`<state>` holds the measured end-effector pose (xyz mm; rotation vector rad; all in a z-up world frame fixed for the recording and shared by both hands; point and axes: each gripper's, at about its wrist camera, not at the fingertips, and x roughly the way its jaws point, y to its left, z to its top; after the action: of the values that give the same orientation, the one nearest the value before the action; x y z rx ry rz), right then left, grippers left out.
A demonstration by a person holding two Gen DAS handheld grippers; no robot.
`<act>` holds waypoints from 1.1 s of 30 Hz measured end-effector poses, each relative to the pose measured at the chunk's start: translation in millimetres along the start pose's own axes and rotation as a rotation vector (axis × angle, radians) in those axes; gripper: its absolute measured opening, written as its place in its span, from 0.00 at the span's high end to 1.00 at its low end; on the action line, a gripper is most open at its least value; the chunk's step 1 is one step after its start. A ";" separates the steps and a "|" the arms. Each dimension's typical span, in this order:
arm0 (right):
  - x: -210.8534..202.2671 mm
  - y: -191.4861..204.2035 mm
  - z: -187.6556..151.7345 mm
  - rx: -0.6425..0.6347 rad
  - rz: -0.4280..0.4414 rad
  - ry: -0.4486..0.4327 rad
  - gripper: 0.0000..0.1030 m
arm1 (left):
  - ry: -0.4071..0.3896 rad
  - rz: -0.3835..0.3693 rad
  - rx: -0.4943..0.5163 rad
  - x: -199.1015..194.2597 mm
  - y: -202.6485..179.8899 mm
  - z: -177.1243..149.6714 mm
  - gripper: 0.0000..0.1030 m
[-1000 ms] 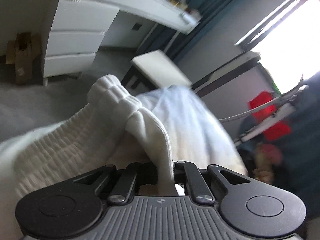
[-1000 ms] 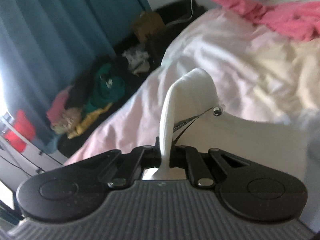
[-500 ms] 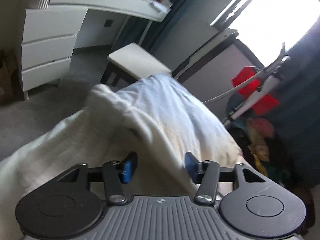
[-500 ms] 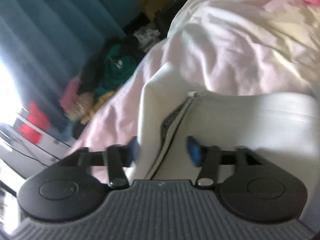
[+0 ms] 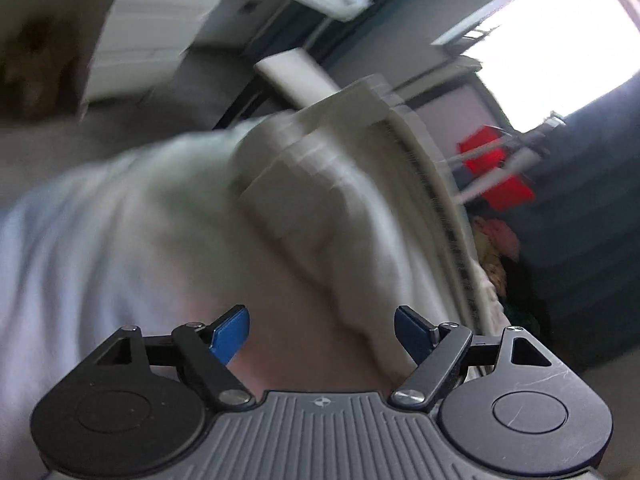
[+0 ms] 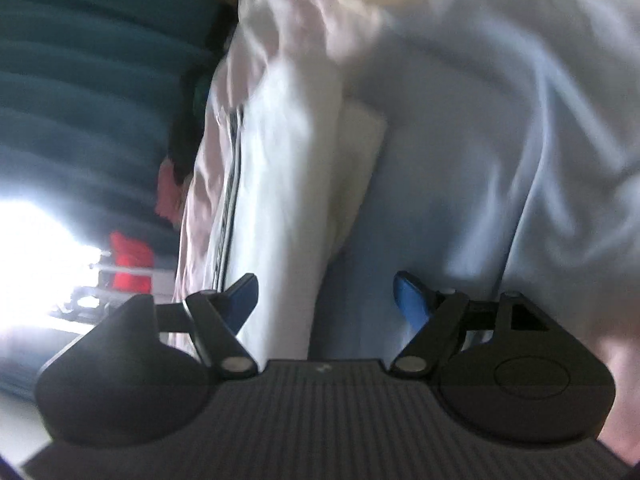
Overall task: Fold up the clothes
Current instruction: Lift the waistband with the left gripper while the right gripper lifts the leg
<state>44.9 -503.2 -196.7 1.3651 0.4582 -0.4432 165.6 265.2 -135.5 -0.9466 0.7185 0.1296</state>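
Note:
A white zip-up garment [image 5: 340,184] lies folded on the pale bed sheet [image 5: 80,240], its zipper edge running along the right side. My left gripper [image 5: 322,334] is open and empty, just short of the garment's near edge. In the right wrist view the same garment [image 6: 280,184] lies as a long folded strip with its dark zipper on the left. My right gripper [image 6: 325,300] is open and empty, with the garment's near end between the blue pads. Both views are blurred by motion.
A white drawer unit [image 5: 152,40] and a white stool [image 5: 296,80] stand beyond the bed. A red item on a rack [image 5: 496,172] and a clothes pile [image 5: 496,248] sit by the dark teal curtain [image 6: 80,80]. A bright window [image 5: 560,28] is at right.
Both grippers were shut on the white garment a second ago, then opened and let it drop onto the bed. Both have since swung and opened wider over the folded garment.

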 end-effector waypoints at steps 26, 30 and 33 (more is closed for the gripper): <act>-20.9 -16.3 36.1 0.026 0.139 -0.299 0.87 | -0.222 0.129 0.066 -37.7 -65.1 85.3 0.83; -58.5 -36.6 30.2 0.079 0.123 -0.283 0.88 | -0.193 0.138 0.076 -88.5 -36.8 65.7 0.83; -86.7 -51.8 25.8 0.119 0.110 -0.270 0.88 | -0.171 0.154 0.084 -123.2 -13.7 51.4 0.82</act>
<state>-54.5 -533.4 -187.4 1.4123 0.1355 -0.5617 102.9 321.7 -31.1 -0.7891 0.6328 0.3103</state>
